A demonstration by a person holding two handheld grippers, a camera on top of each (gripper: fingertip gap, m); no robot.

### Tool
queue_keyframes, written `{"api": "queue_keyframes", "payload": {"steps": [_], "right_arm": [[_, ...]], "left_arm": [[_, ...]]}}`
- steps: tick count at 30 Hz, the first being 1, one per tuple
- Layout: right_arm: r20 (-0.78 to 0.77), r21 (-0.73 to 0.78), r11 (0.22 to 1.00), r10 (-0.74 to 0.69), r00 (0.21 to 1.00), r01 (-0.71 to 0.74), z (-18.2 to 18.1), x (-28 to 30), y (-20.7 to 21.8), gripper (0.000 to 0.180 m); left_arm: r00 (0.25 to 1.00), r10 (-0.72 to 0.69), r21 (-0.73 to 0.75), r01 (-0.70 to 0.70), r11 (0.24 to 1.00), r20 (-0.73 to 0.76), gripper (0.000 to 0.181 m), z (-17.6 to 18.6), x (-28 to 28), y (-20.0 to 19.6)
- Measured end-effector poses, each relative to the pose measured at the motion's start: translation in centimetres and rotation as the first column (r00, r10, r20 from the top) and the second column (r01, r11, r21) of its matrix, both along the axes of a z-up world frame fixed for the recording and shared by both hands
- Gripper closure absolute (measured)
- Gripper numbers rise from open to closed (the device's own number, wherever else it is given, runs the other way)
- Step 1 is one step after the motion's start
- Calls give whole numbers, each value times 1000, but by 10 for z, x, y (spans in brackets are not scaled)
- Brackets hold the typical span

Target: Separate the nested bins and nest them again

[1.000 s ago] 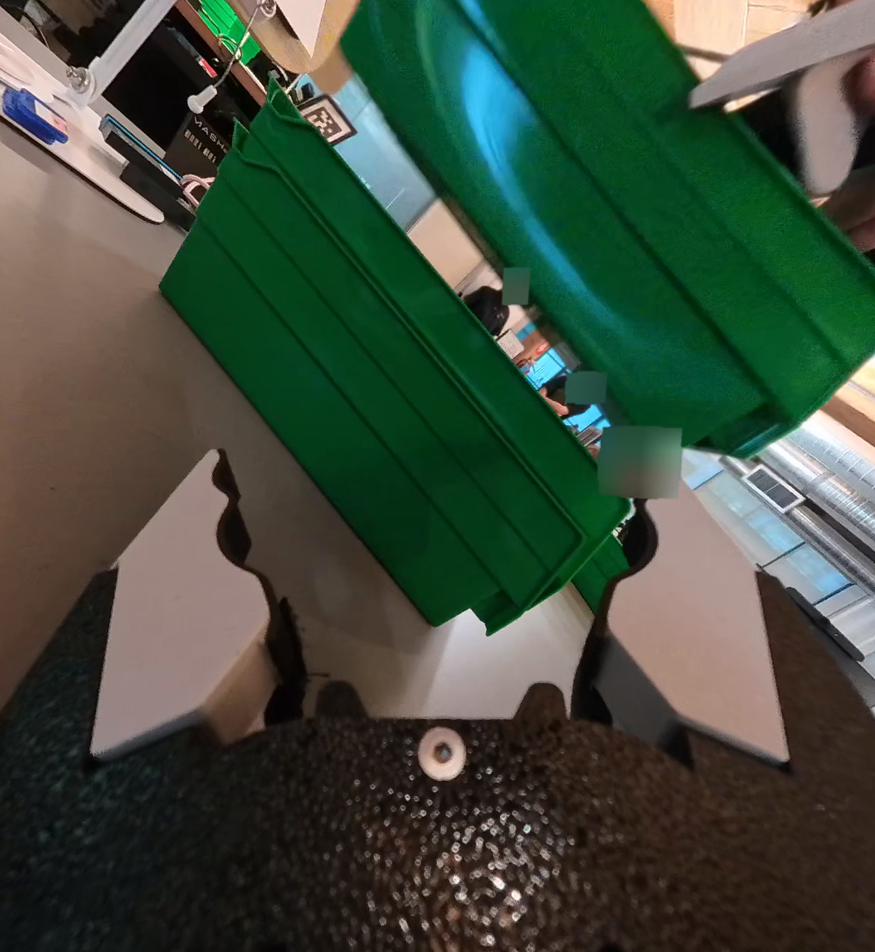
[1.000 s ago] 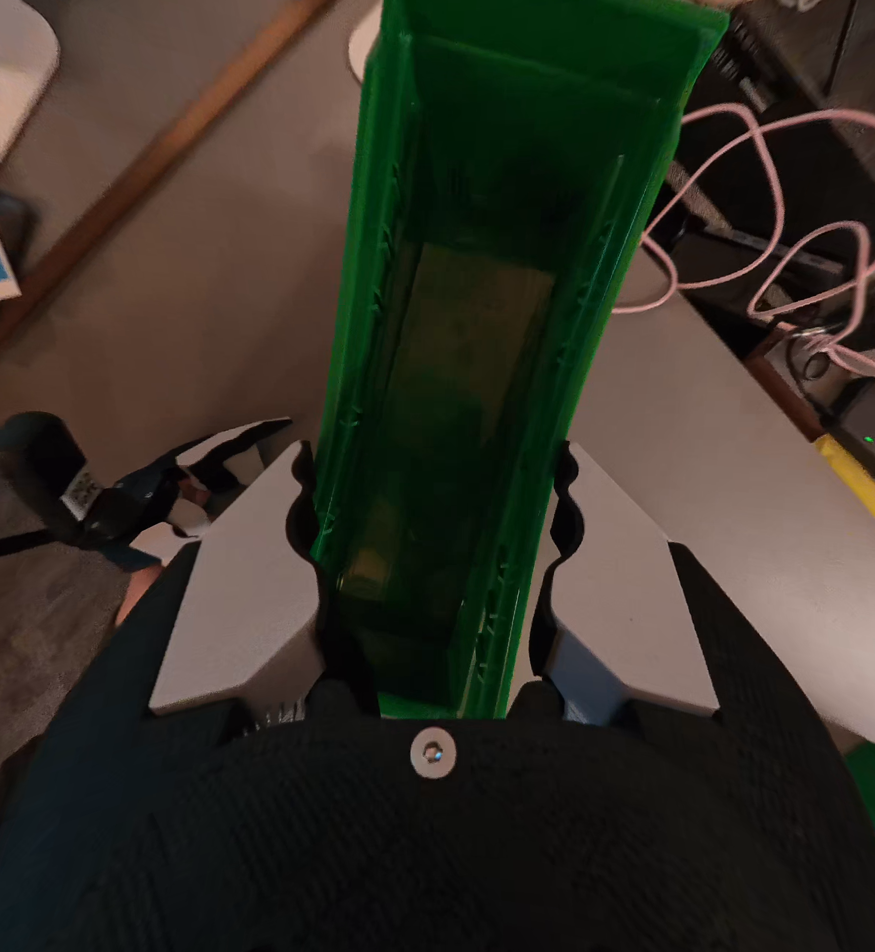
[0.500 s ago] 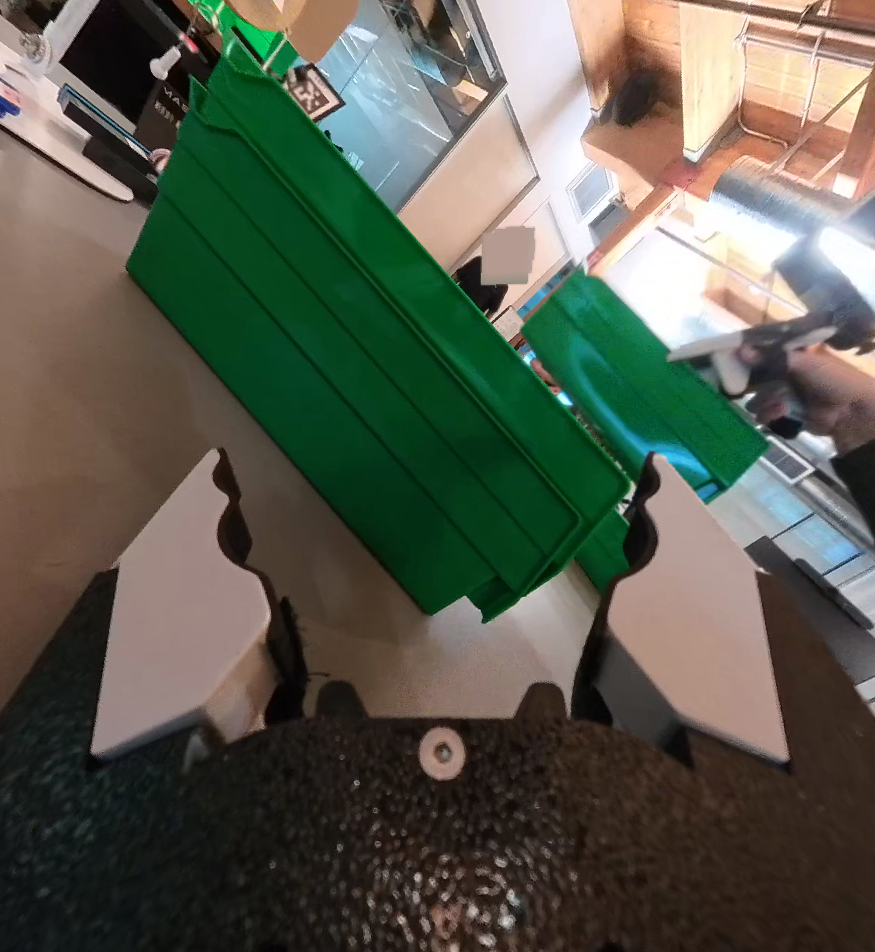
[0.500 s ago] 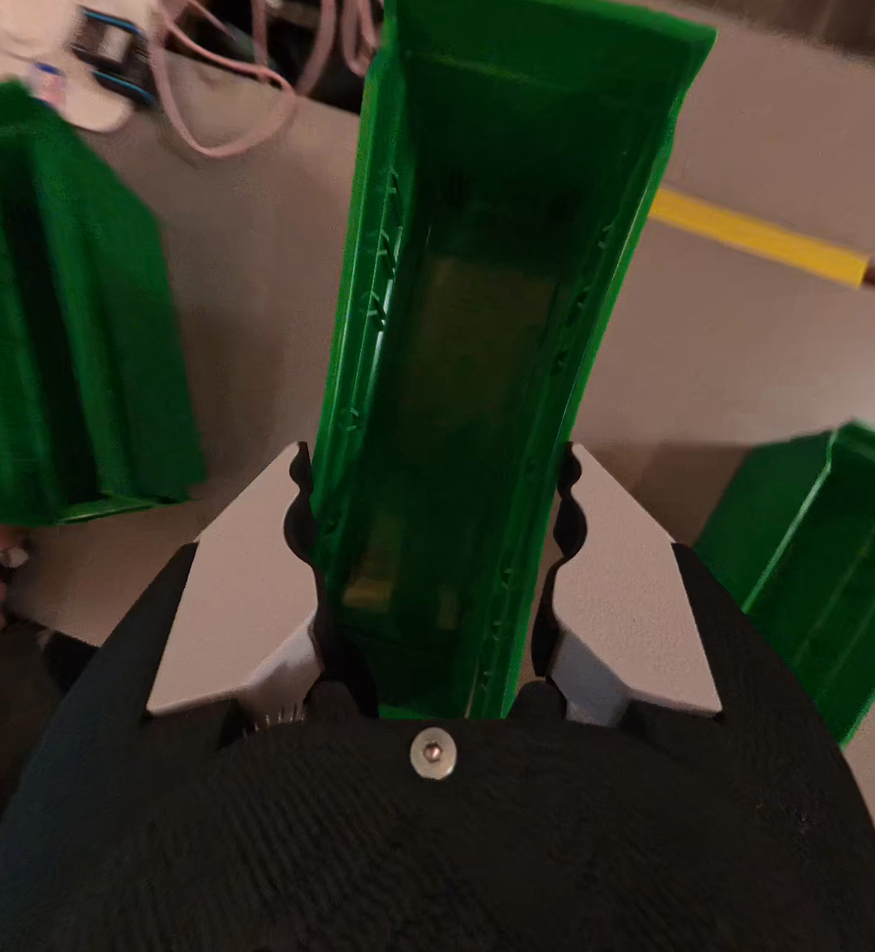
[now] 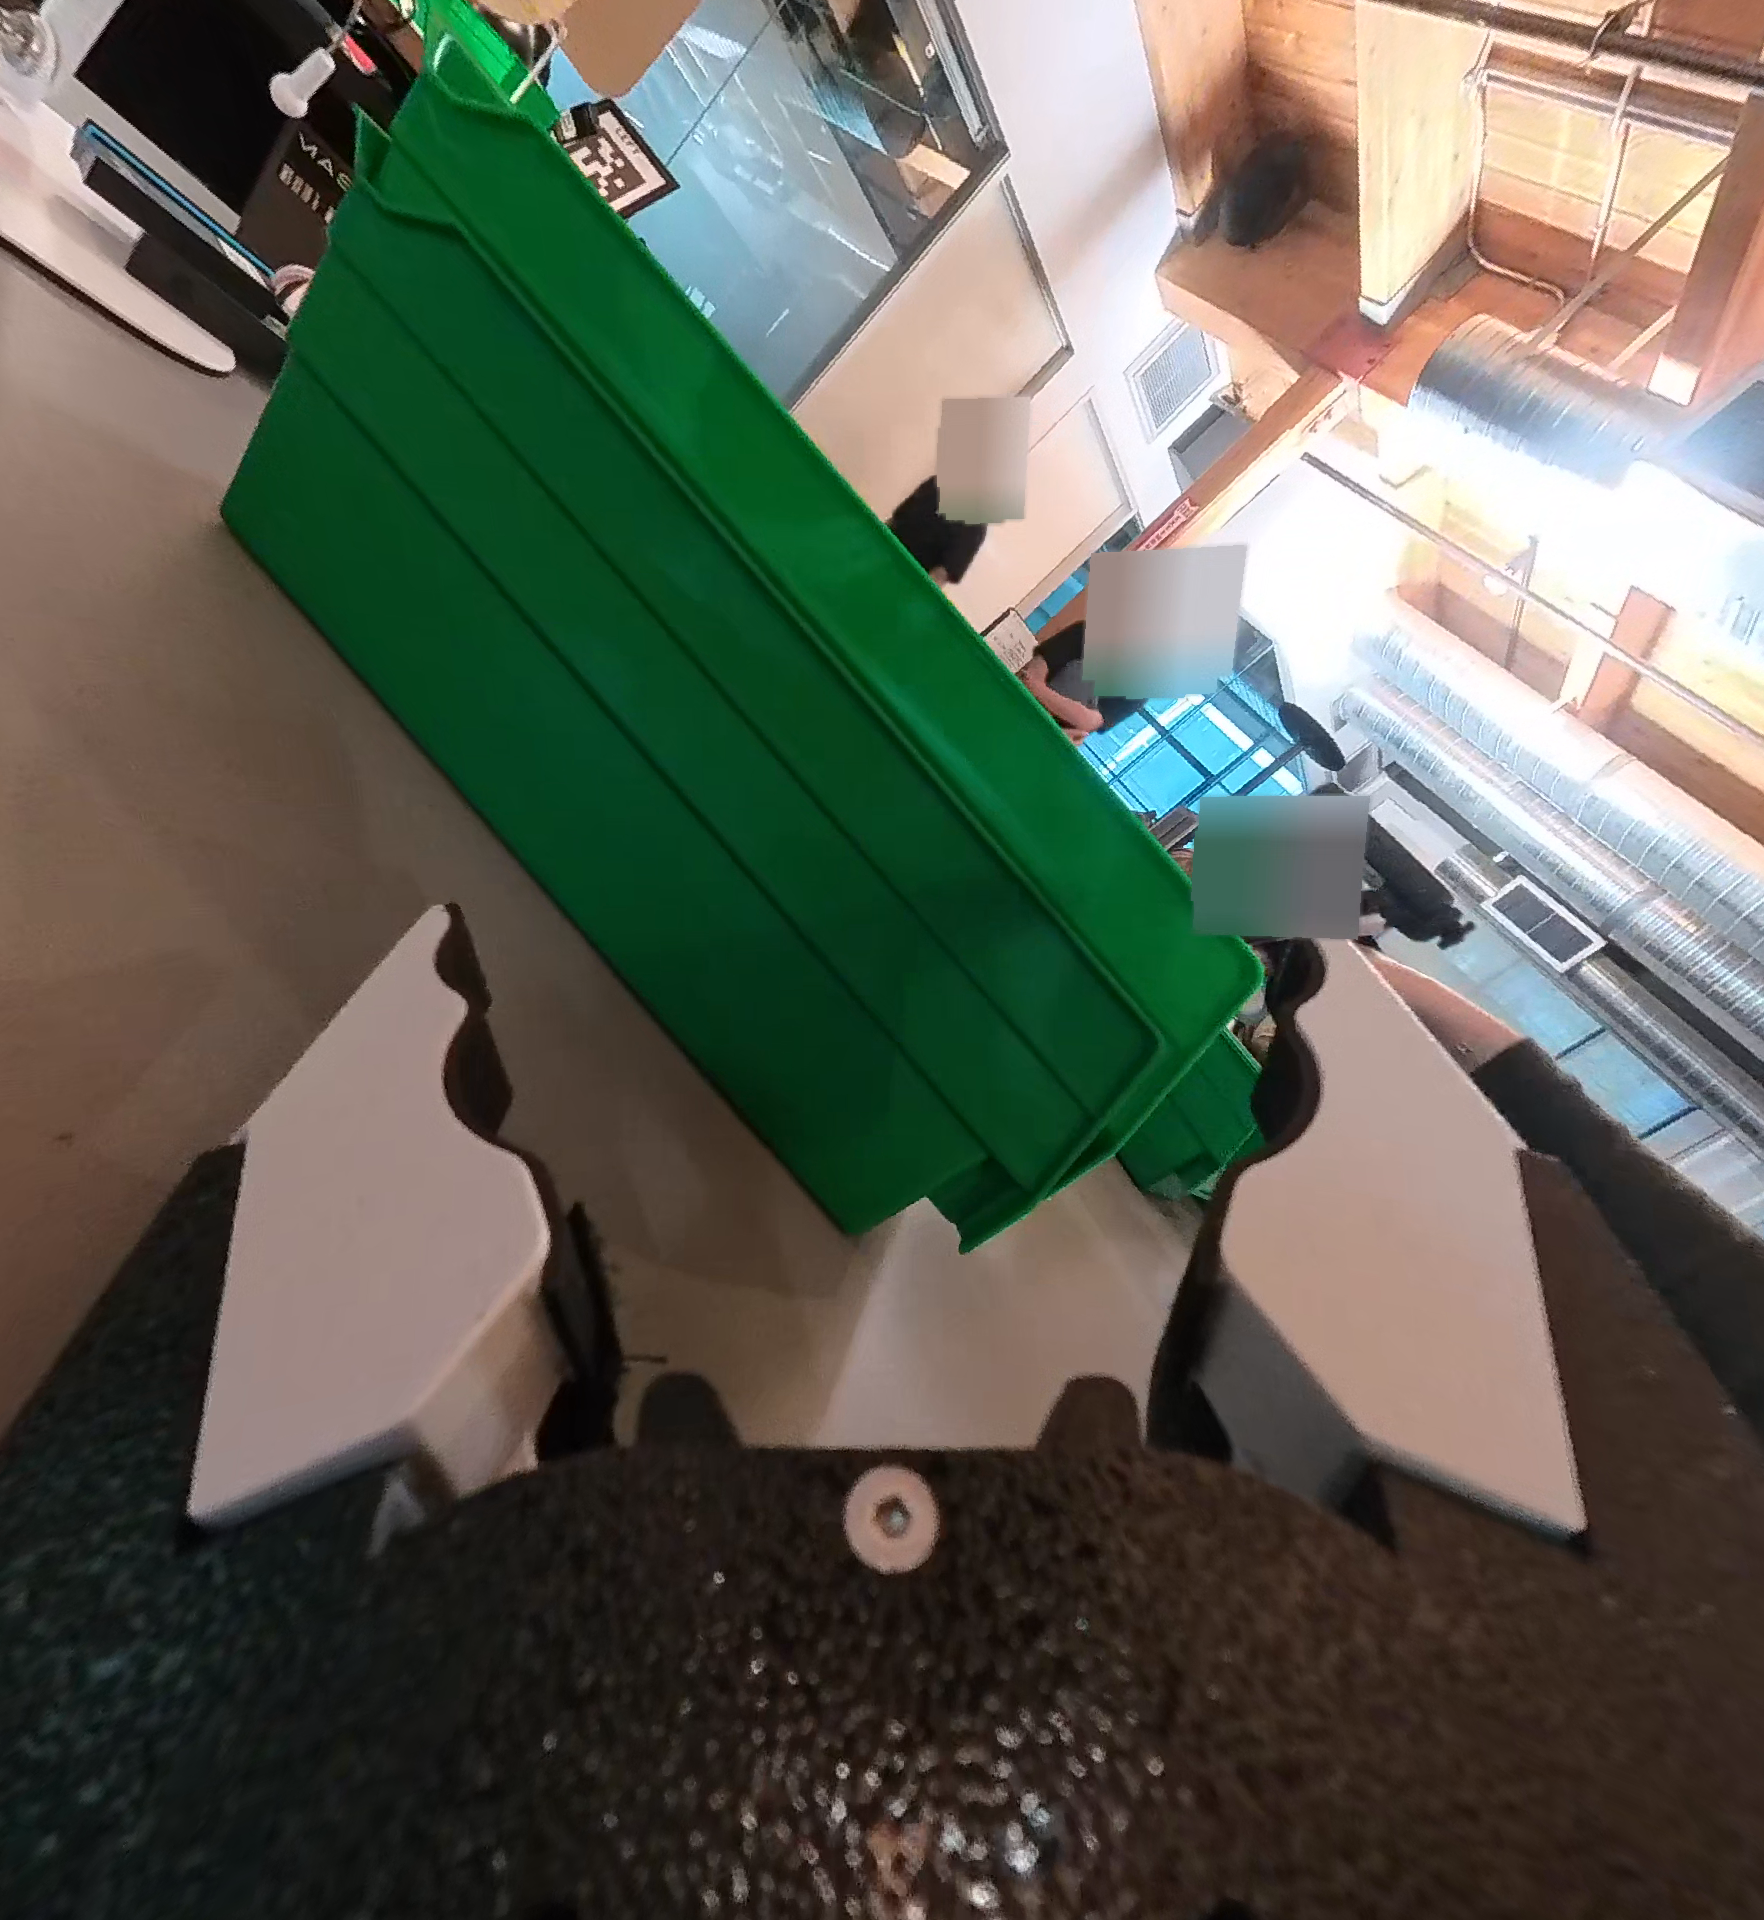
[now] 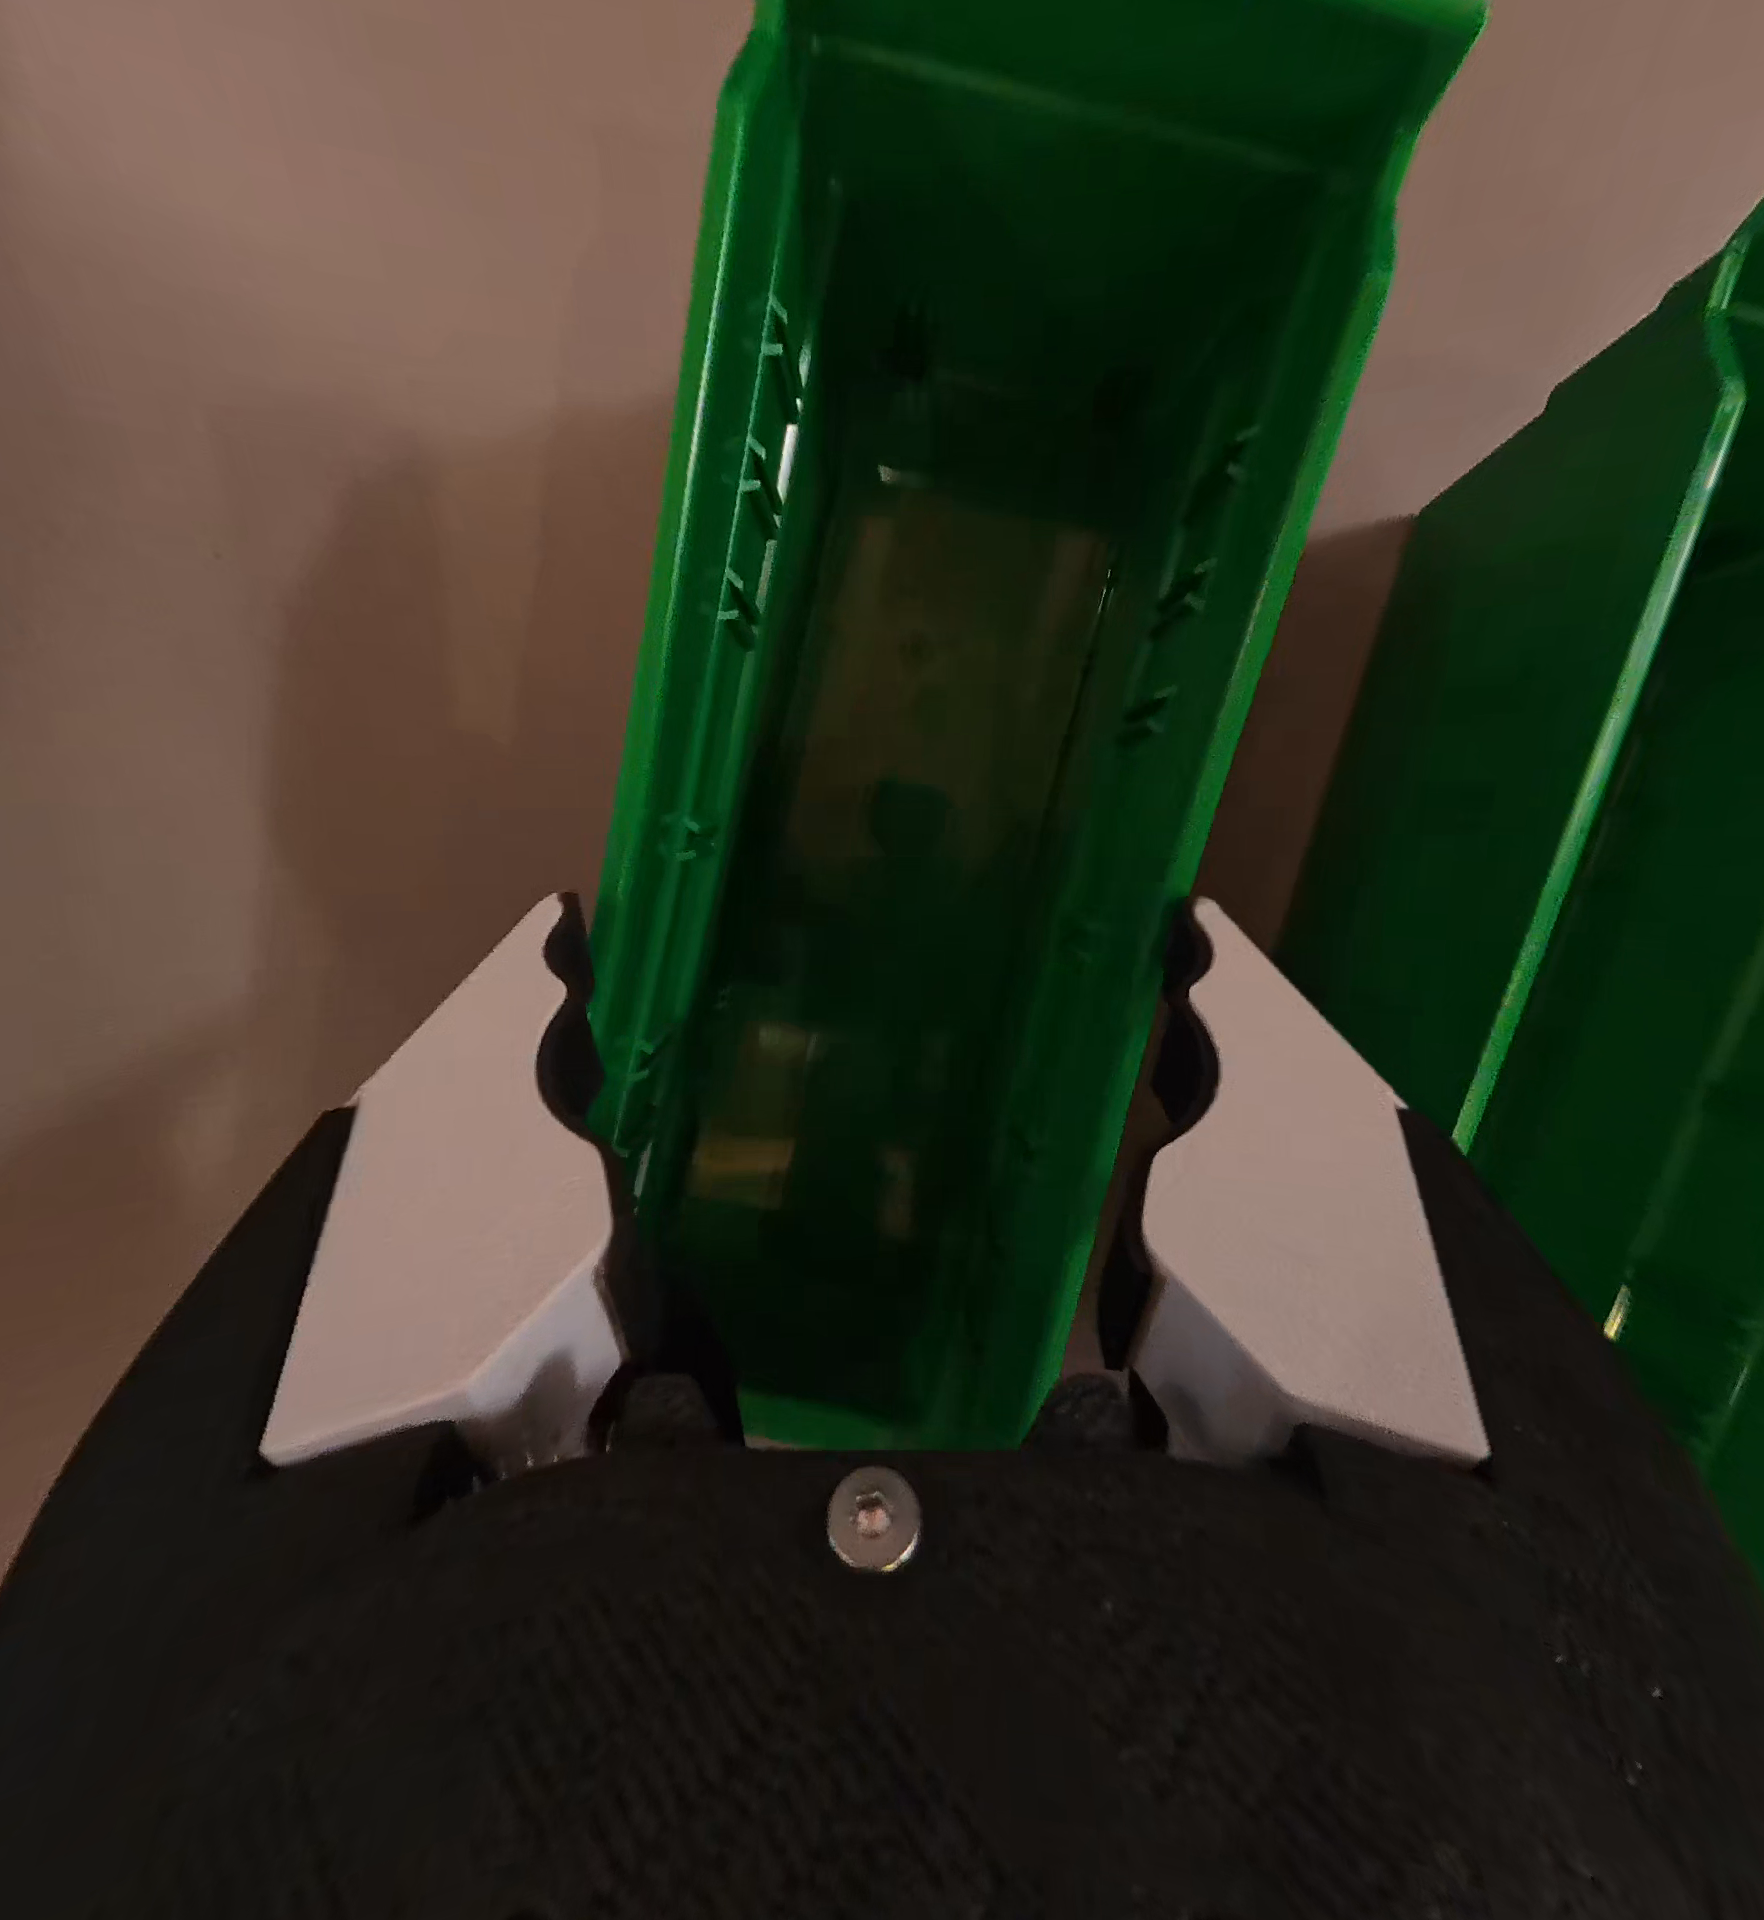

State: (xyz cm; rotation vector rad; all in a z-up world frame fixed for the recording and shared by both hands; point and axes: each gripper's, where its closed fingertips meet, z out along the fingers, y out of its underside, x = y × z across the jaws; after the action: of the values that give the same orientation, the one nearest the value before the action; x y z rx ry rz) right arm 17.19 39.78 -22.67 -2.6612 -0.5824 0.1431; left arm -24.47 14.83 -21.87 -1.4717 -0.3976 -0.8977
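A stack of nested green bins point(image 5: 712, 748) stands on the grey table point(image 5: 78, 727) in the left wrist view, its long side facing me. My left gripper point(image 5: 878, 935) is open and empty, with its jaws on either side of the stack's near end and not touching it. My right gripper point(image 6: 878, 906) is shut on a single long green bin point(image 6: 971, 727), gripping its near end by both side walls, open side towards the camera, above the table point(image 6: 234, 520). Another green bin point(image 6: 1688, 831) stands at the right of the right wrist view.
A white board point(image 5: 78, 249) and a black box point(image 5: 203, 135) lie at the far left beyond the stack. A dark sleeve point(image 5: 1543, 1091) shows past my left gripper's right finger. People sit far off in the room behind.
My right gripper has swung round with the single bin, which has left the left wrist view; another bin now shows on its right. My left gripper has stayed open by the stack.
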Motion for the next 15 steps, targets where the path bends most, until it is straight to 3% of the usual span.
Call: {"api": "queue_keyframes", "payload": {"steps": [3, 5, 9, 15], "right_arm": [[21, -5, 1000, 15, 1000, -15, 0, -2, -3, 49], [-42, 18, 999, 51, 998, -50, 17, -19, -5, 33], [-278, 109, 967, 251, 927, -230, 77, -116, -32, 34], [-238, 109, 750, 657, 716, -652, 89, -291, -140, 35]], "left_arm": [[1000, -8, 2, 8, 1000, 1, 36, 0, 1, 0], [1000, -6, 5, 6, 1000, 2, 36, 1, 1, 0], [1000, -2, -1, 2, 1000, 2, 37, 0, 2, 2], [999, -32, -5, 32, 999, -11, 37, -1, 11, 4]]}}
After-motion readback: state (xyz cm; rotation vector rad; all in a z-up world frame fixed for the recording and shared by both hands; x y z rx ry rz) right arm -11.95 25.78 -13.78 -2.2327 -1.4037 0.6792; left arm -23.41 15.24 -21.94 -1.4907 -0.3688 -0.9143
